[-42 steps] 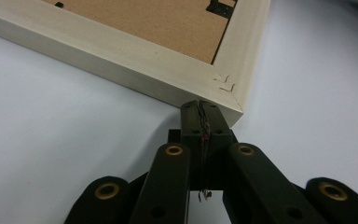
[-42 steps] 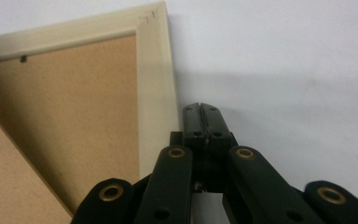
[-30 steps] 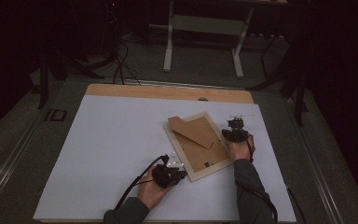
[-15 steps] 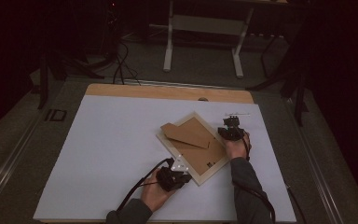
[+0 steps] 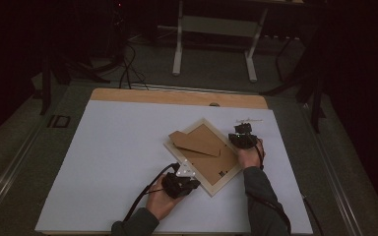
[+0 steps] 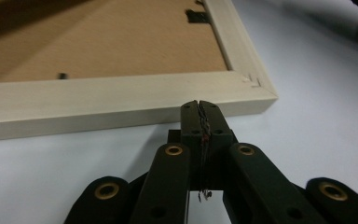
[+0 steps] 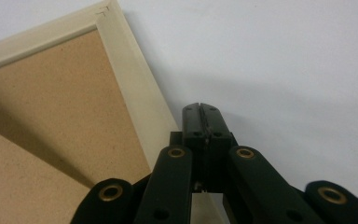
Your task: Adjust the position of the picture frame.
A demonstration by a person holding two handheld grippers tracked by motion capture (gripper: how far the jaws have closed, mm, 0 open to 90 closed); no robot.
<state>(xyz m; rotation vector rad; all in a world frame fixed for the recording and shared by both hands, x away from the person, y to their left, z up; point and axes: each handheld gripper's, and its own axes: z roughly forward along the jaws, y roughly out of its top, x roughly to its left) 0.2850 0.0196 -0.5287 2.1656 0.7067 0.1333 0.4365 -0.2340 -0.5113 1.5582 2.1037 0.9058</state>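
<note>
A pale wooden picture frame (image 5: 211,185) lies face down and turned at an angle on the white table sheet (image 5: 118,157), its brown backing board up. A loose brown cardboard stand piece (image 5: 197,142) rests across the backing. My left gripper (image 5: 183,183) sits at the frame's near-left edge, jaws shut and empty, their tips right at the frame's side rail (image 6: 121,100). My right gripper (image 5: 240,137) is at the frame's right edge, also shut and empty, its tips beside the rail (image 7: 135,98) on the sheet.
A wooden table strip (image 5: 177,97) runs along the far edge of the sheet. Beyond it stands a white metal stand (image 5: 214,29) on the dark floor. A small black metal tab (image 6: 196,16) is fixed on the backing.
The frame has turned anticlockwise and shifted slightly left. My left hand moved up and right along its near edge; my right hand slid a little left with it.
</note>
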